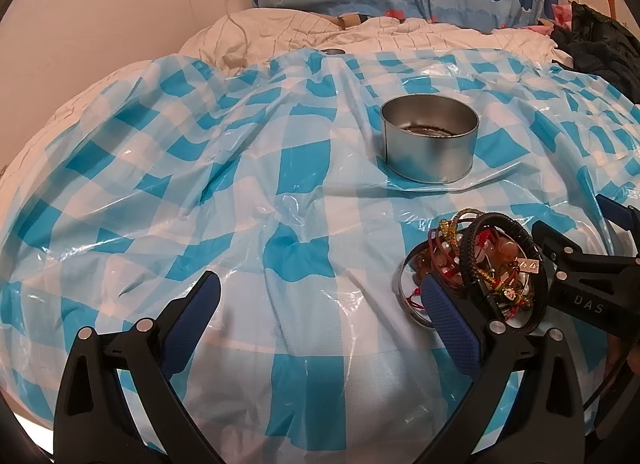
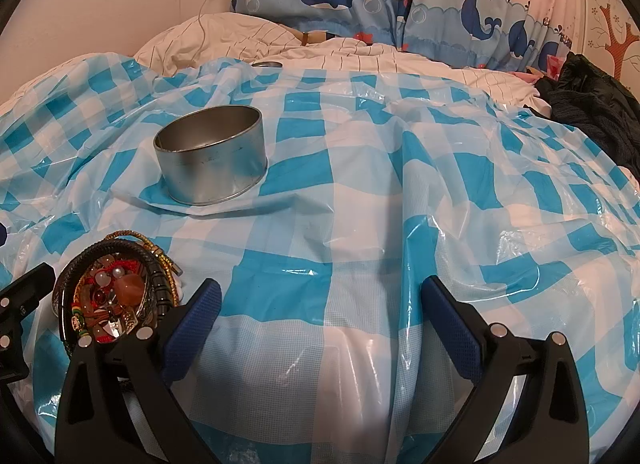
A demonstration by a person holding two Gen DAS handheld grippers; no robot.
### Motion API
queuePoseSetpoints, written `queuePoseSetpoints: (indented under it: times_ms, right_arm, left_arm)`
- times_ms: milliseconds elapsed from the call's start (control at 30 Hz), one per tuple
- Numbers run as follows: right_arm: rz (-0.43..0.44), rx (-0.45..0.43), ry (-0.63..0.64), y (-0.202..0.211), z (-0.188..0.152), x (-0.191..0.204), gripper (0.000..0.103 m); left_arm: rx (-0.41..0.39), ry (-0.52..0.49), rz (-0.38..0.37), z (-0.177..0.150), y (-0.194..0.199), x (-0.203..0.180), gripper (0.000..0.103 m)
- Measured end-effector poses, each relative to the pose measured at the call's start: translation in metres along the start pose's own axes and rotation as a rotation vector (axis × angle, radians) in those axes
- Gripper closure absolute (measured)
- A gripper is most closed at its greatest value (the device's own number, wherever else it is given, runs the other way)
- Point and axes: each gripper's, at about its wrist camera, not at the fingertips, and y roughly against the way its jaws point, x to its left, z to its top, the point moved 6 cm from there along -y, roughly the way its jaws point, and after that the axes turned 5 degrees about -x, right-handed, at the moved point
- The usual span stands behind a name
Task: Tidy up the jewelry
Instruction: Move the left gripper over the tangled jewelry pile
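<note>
Blue-and-white checked plastic sheeting (image 1: 248, 168) covers the bed, and on it sits my jewelry pile (image 1: 476, 264), a tangle of bangles, beads and cords heaped in a shallow dish, with the round metal tin (image 1: 430, 136) beyond it. My left gripper (image 1: 320, 304) tilts downward, jaws spread wide and empty, its right finger touching the pile. My right gripper (image 2: 320, 304) tilts likewise, wide open and empty, the pile just outside its left finger.

- Your left gripper (image 1: 320, 316): black plastic arms, blue textured pads, silver round screw heads.
- Your right gripper (image 2: 320, 320): matched it; its black body bore white "DAS" lettering.
</note>
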Motion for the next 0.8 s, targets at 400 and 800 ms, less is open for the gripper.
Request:
queuePoseSetpoints:
  times_ms: [400,800]
  right_arm:
    - [-0.006,-0.053,-0.034,0.014,0.006,-0.019,0.007]
    - [0.04,-0.003,-0.076,0.011,0.007,-0.019,0.007]
  left_arm:
    - [-0.042,0.001,-0.406,-0.008,0.018,-0.036,0.007]
    - [-0.009,0.049,-0.445,0.0,-0.001,-0.045,0.043]
